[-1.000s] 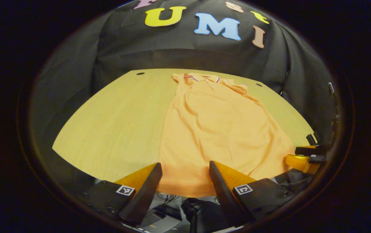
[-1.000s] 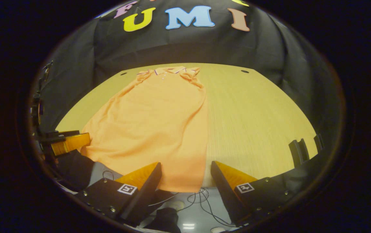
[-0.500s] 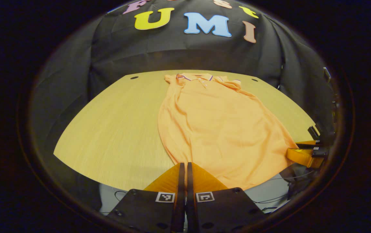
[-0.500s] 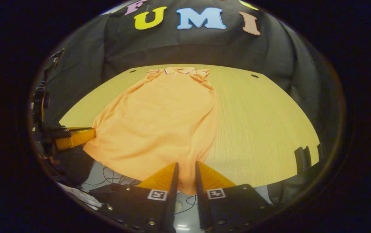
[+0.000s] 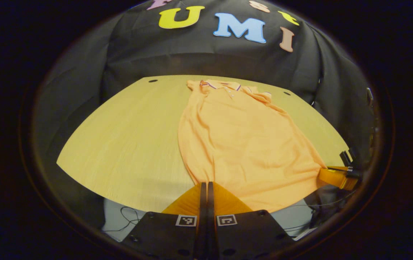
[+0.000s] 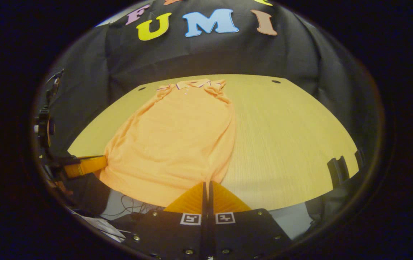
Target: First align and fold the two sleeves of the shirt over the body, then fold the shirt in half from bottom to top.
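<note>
The orange shirt [image 5: 242, 141] is lying face up and lengthwise on the wooden worktop [image 5: 127, 144], its collar [image 5: 220, 85] pointing toward the far edge and its hem [image 5: 264, 202] reaching the near edge. Both sleeves are lying folded in over the body near the shoulders, giving the garment a narrow outline. The left claw [image 5: 205, 185] is pinching the hem's left corner, its fingers pressed together on the cloth. The right claw [image 6: 206, 184] is likewise closed on the hem's right corner. The fabric is reading as light, thin and limp, creasing readily; it is likely sagging between the two grips and sliding easily on the smooth wood. Holding at both hem corners is suiting a bottom-to-top fold, provided the corners are being kept level and taut.
</note>
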